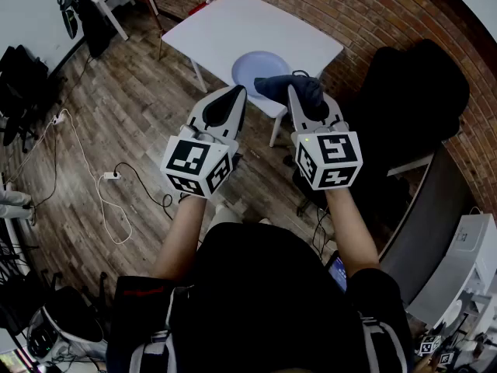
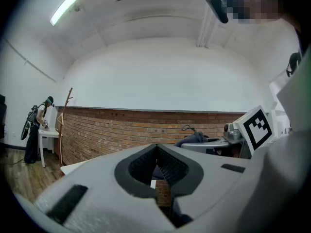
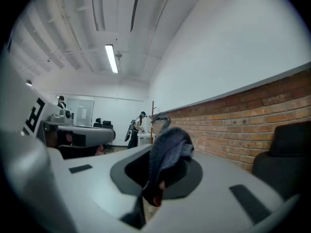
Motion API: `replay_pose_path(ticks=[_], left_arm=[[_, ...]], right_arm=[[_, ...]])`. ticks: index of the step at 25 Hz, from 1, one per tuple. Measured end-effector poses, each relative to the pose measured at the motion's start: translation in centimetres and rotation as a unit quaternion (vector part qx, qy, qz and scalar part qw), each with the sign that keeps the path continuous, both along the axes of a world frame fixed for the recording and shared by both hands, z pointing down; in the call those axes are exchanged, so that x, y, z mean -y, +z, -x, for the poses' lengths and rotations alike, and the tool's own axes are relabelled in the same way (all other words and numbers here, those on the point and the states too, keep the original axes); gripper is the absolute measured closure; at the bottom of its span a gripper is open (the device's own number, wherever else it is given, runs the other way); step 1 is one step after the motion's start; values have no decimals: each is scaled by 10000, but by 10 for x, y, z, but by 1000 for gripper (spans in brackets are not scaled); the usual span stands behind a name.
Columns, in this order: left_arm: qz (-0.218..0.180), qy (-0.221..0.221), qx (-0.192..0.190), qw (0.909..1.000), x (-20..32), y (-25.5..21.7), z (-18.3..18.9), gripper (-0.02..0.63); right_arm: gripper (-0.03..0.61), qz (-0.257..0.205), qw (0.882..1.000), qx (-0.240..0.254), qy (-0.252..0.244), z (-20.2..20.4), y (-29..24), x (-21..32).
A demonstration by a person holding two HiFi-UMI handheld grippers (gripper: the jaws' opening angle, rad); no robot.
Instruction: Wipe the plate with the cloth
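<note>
Head view: right gripper (image 1: pixel 301 93) clenches the cloth (image 1: pixel 279 86), raised over the near rim of the plate (image 1: pixel 252 66), ready for wiping; the left gripper (image 1: pixel 235 98), jaws together and empty, hangs beside the plate, apparently to steady it.

"How are the arms held?"

"The left forearm (image 1: pixel 182 231) and right forearm (image 1: pixel 351 231) reach forward, side by side."

"And the grippers?"

"The right grey-and-white gripper (image 1: pixel 293 90) is clamped on a crumpled dark blue cloth (image 1: pixel 281 85). The left grey-and-white gripper (image 1: pixel 237 92), just left of that cloth, has its jaws together, empty."
</note>
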State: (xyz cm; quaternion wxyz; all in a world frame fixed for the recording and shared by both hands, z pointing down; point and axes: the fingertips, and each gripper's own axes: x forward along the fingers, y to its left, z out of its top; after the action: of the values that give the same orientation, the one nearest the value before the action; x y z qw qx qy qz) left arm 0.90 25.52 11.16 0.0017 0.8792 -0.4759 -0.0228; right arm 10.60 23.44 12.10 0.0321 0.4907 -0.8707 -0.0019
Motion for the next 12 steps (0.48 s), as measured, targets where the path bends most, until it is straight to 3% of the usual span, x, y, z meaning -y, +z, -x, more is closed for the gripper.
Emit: replay_pose_path(ticks=[12], left_arm=[[116,-159,85,9998,1,11,-5,594]], right_arm=[[537,128,9996,114,-227,-4,7,-2]])
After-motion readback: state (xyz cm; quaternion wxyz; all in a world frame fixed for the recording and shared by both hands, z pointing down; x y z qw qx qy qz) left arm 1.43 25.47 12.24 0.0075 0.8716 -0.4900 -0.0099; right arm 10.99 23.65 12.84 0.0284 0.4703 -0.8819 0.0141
